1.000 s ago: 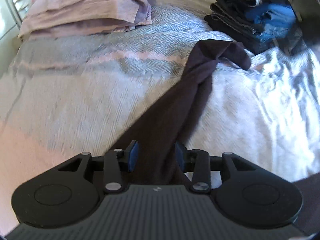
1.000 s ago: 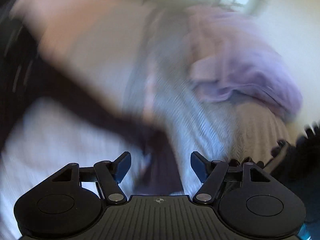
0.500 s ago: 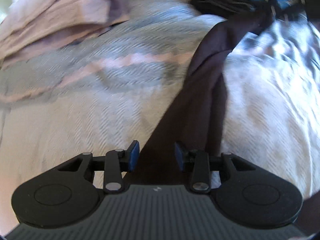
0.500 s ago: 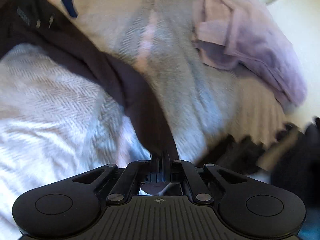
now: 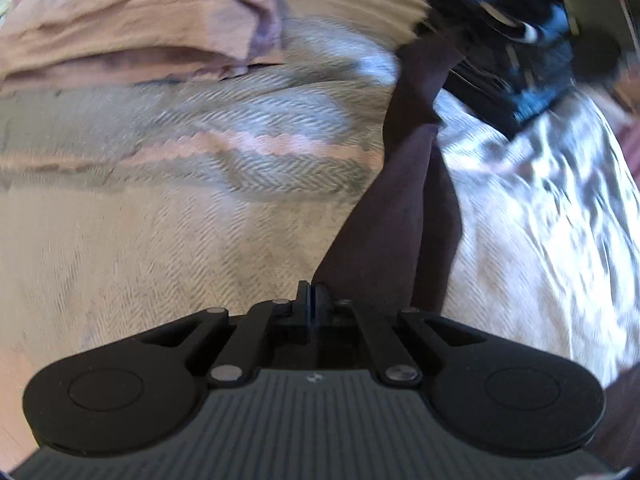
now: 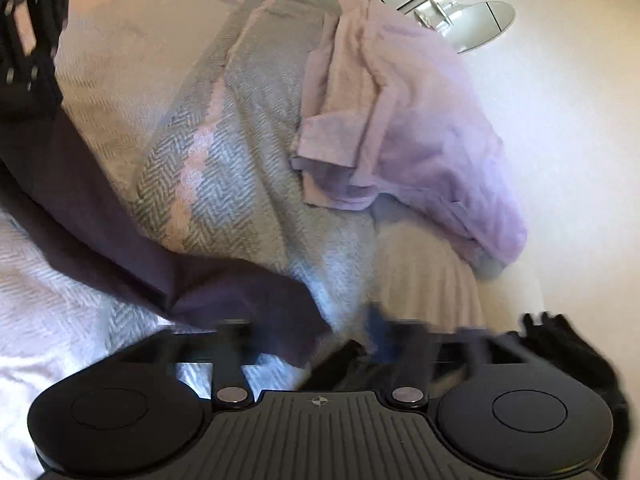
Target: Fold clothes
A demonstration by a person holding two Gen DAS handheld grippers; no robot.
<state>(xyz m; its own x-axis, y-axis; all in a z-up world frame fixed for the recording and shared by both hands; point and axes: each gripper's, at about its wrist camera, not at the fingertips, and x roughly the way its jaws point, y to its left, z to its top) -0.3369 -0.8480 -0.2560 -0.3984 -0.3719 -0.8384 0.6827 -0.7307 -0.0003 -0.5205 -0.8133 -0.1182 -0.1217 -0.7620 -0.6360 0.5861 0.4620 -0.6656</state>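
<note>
A long dark purple garment (image 5: 404, 216) lies stretched across the bed. In the left wrist view it runs from my left gripper (image 5: 310, 298) up to the far right. That gripper is shut, pinching the garment's near edge. In the right wrist view the garment's other end (image 6: 240, 300) lies loose in front of my right gripper (image 6: 308, 332). The right gripper is blurred by motion; its fingers stand apart, open, and the cloth drapes over the left finger.
The bed has a herringbone blanket (image 5: 180, 208) with grey and pink stripes and a crumpled white sheet (image 5: 540, 220) on the right. Folded lavender linen (image 5: 132, 32) (image 6: 408, 128) lies at the head. A dark blurred pile (image 5: 516, 40) sits far right; dark clothes (image 6: 568, 344) lie beside the right gripper.
My left gripper has gone from open around the garment to shut on it. My right gripper, shut on the other end half a second ago, has opened and let go.
</note>
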